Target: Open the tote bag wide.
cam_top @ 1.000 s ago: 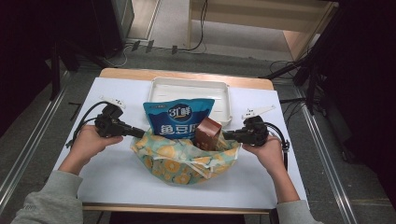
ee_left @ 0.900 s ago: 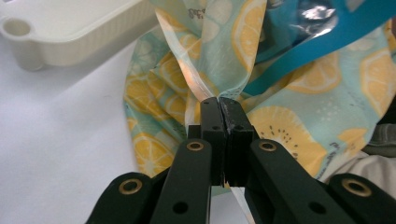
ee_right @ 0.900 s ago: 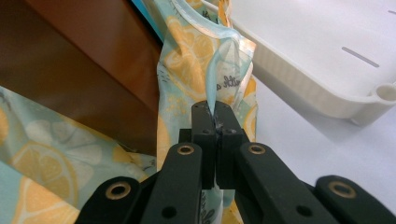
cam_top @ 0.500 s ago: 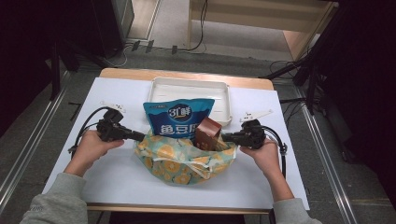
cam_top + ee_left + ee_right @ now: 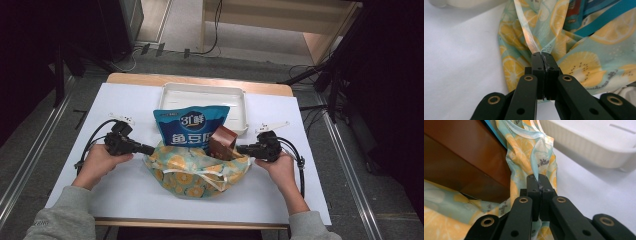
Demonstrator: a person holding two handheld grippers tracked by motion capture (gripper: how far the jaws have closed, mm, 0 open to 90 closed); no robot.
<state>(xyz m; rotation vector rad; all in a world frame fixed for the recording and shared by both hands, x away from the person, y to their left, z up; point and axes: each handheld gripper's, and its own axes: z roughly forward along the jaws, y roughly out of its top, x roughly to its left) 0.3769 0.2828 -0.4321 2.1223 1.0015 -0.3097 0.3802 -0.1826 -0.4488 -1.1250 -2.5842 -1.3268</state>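
Cloth of the lemon-print bag [image 5: 196, 167] is pinched at its left and right edges by the left gripper [image 5: 148, 149] and right gripper [image 5: 240, 148], so lifting or lowering it evenly seems next.

Pale-green bag [image 5: 195, 167] printed with yellow citrus slices; blue snack packet [image 5: 189, 125]; brown box [image 5: 222, 141]; white tray [image 5: 202, 95].

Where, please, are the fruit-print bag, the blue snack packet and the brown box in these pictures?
fruit-print bag [image 5: 192, 172], high view, on its front cloth.
blue snack packet [image 5: 187, 127], high view, on the middle of its printed face.
brown box [image 5: 223, 141], high view, on its side above the bag's rim.
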